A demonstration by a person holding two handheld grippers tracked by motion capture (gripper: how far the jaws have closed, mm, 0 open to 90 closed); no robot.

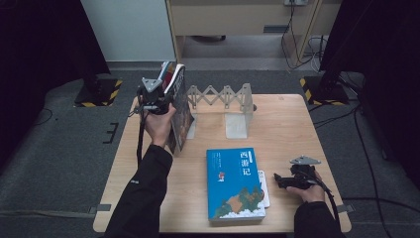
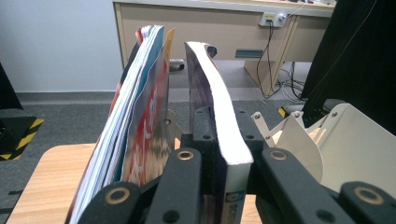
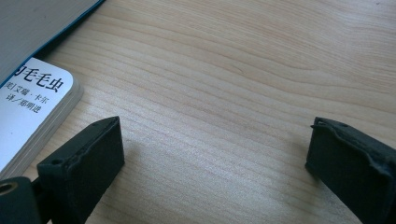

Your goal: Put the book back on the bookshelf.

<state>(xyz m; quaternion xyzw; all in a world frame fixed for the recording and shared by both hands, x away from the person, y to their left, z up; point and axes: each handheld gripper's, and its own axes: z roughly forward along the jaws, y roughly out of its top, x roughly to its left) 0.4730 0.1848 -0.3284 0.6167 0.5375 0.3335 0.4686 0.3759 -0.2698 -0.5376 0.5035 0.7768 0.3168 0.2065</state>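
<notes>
Where the table's [image 1: 292,124] pale wood grain meets its left edge, the left gripper [image 2: 219,158] clamps a thick paperback [image 2: 223,140] upright by its bowed white page block (floppy glossy magazines [image 2: 140,130] just beside), near the zigzag metal rack [image 1: 223,96]. Blue book [image 1: 235,183] lies flat. Right gripper [image 3: 215,149] gapes, empty, over bare wood.

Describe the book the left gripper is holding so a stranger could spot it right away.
Start at the light wooden table, then its far left corner beside the grey folding book rack. There the left gripper clamps a thick white-paged book upright. Unlike the thin colourful magazines alongside, it has one solid white page block.
</notes>
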